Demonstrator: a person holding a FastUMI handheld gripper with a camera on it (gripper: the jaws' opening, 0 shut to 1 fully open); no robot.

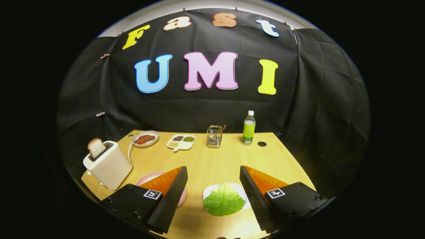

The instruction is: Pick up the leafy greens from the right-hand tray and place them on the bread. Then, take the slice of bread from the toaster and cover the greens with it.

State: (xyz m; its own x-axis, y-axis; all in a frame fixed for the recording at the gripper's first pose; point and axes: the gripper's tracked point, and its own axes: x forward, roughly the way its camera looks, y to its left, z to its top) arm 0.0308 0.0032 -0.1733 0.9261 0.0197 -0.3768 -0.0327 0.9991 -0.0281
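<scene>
From the gripper view we look forward over a light wooden table [212, 159] set against a black cloth wall. Our gripper [213, 176] hangs above the near part of the table with its two fingers spread wide apart and nothing held between them. Between the fingers, and nearer the right one, a green lettuce leaf [223, 199] lies on a small white tray [208, 191]; the leaf covers most of the tray and neither finger touches it. Behind the left finger we see part of a pink plate [149, 176], mostly hidden, so we cannot tell what lies on it. Further left stands a cream toaster [109, 166] with a slice of bread [96, 147] sticking up out of its slot. Beyond the toaster, toward the back of the table, sits an oval dish [145, 138] holding something reddish brown. Just beside it to the right is a white divided dish [181, 141] with small portions of dark, green and pale bits in separate compartments. Further right a metal holder [214, 136] stands upright, and past it a clear bottle [248, 128] with a green label and a white cap. Near the bottle's base there is a round dark hole [262, 144] in the tabletop.
</scene>
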